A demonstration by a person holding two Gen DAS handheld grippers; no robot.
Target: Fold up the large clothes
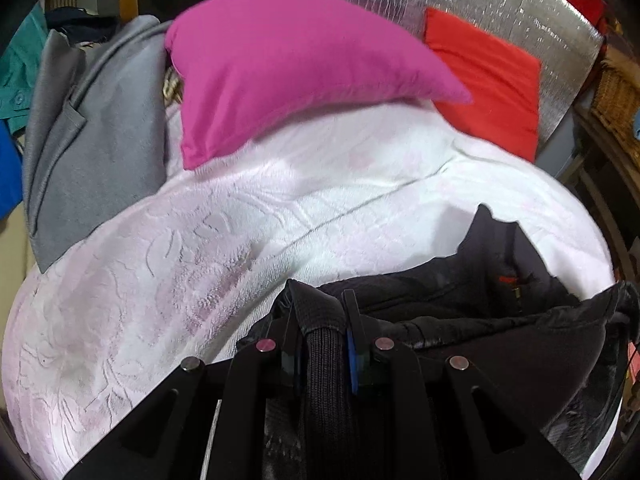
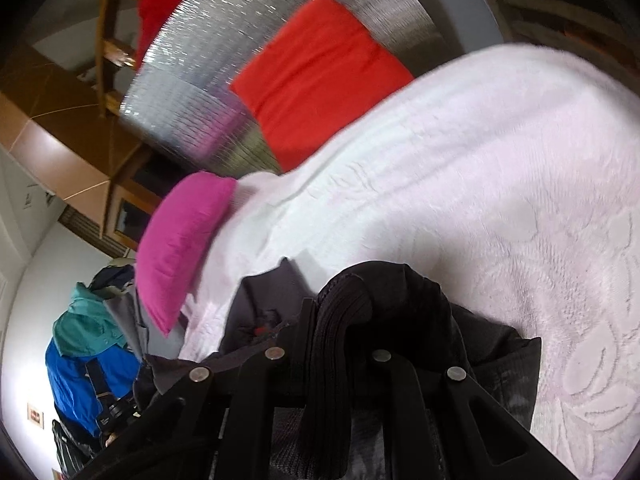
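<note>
Both tongs are clamped on the black jacket (image 1: 480, 320): left tongs (image 1: 324, 320) pinch a ribbed edge, right tongs (image 2: 340, 320) too. The rest drapes onto the white bed cover (image 1: 160, 280) below them.

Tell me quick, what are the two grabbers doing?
Left gripper: shut on the ribbed hem of the black jacket.
Right gripper: shut on another ribbed edge of the same jacket.
</note>
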